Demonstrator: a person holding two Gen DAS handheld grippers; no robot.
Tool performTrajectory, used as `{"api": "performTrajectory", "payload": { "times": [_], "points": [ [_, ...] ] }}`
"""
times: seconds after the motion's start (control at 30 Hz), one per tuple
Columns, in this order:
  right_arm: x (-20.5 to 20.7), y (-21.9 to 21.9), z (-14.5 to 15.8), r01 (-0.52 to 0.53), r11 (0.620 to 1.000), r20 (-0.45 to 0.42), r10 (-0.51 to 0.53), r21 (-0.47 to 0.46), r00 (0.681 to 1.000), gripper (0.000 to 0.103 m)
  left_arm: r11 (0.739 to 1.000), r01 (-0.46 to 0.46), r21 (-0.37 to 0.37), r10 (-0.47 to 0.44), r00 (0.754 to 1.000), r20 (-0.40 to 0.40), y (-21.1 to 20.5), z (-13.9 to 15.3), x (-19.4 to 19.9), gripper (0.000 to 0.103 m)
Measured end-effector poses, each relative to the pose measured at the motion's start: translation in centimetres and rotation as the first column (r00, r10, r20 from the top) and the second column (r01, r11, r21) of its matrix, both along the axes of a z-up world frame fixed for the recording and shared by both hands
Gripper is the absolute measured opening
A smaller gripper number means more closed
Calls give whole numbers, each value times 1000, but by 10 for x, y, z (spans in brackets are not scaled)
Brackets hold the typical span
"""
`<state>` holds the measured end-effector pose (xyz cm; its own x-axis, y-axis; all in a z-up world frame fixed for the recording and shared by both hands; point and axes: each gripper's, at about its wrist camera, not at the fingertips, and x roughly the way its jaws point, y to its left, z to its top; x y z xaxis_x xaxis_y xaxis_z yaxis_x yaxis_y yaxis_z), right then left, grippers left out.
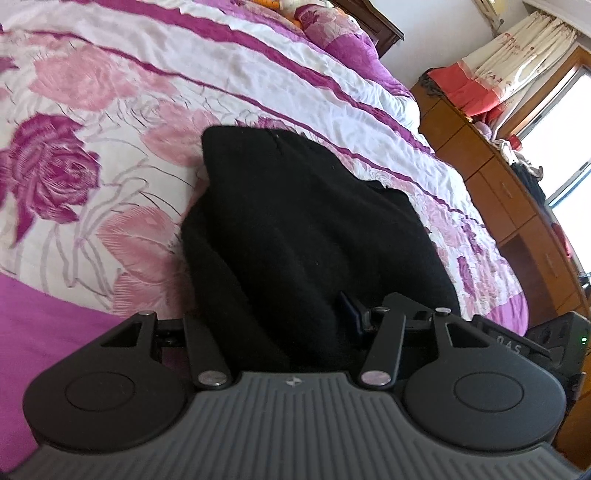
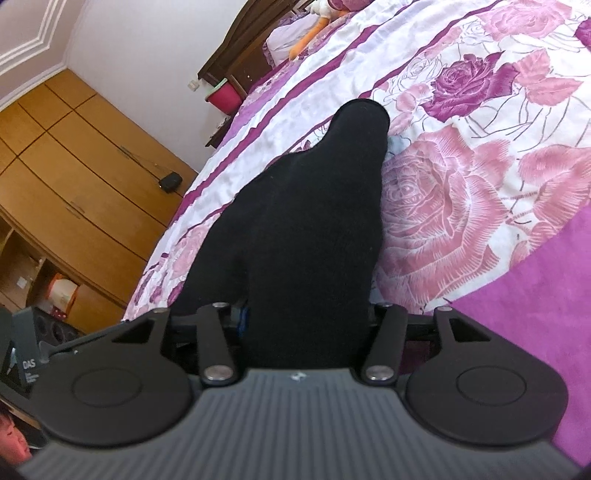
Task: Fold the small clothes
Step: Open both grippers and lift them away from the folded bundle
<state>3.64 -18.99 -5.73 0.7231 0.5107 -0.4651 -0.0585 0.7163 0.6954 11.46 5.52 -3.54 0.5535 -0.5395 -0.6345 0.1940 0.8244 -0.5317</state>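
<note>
Fingers of the left gripper (image 1: pixel 295 325) are swallowed by a black garment (image 1: pixel 295 229) that fills the gap between the two linkage arms; only a blue pad edge (image 1: pixel 349 310) shows at the right of the cloth. The arms stand about halfway apart, but whether the pads press on the cloth or merely have it lying between them I cannot tell. In the left wrist view the garment runs from the gripper away across the bedspread (image 1: pixel 92 166), a white cover with pink and purple roses and purple stripes, and ends in a rounded lump at its far end. A plain purple band of the cover lies near left. Pillows (image 1: pixel 325 22) sit at the far end of the bed, a wooden cabinet (image 1: pixel 491 173) stands along the right, and a curtain (image 1: pixel 509 55) hangs by a bright window at far right.

In the right wrist view the right gripper (image 2: pixel 306 325) is in the same case: the garment (image 2: pixel 314 221) covers its fingers, a strip of blue pad (image 2: pixel 242 317) shows on the left, the arms are roughly half spread, and a grip cannot be told. The cloth stretches away over the bedspread (image 2: pixel 461 192) and narrows to a rounded tip at the far end. A wooden wardrobe (image 2: pixel 74 166) stands at left, a dark headboard (image 2: pixel 240 55) at far, and a pink bin (image 2: pixel 223 96) beside it.
</note>
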Motion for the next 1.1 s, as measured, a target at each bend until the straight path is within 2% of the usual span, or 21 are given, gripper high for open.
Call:
{"api": "performTrajectory", "payload": {
  "times": [0.27,0.33,0.47,0.5,0.57,0.73,1.1],
  "points": [
    [-26,-7,19,55,992,53,-49,-117,997,59,993,-46,113,41,998,42,2,20,-26,61],
    [-31,-7,23,69,988,61,-61,-135,996,59,986,-51,156,43,998,55,-2,26,-34,65],
    [-51,-7,39,109,966,124,-82,-236,989,59,972,-52,228,31,995,93,-14,37,-49,73],
    [-55,-7,43,109,963,136,-77,-246,988,62,969,-52,242,28,994,101,-17,39,-53,74],
    [-64,-5,50,104,962,149,-68,-252,986,76,963,-57,262,29,994,110,-22,42,-61,77],
    [-81,4,59,83,955,153,-40,-284,987,76,946,-66,317,27,992,126,-31,45,-80,84],
    [-105,27,48,59,923,131,-9,-381,991,76,929,-58,366,31,996,80,-43,34,-98,85]
  ]
}}
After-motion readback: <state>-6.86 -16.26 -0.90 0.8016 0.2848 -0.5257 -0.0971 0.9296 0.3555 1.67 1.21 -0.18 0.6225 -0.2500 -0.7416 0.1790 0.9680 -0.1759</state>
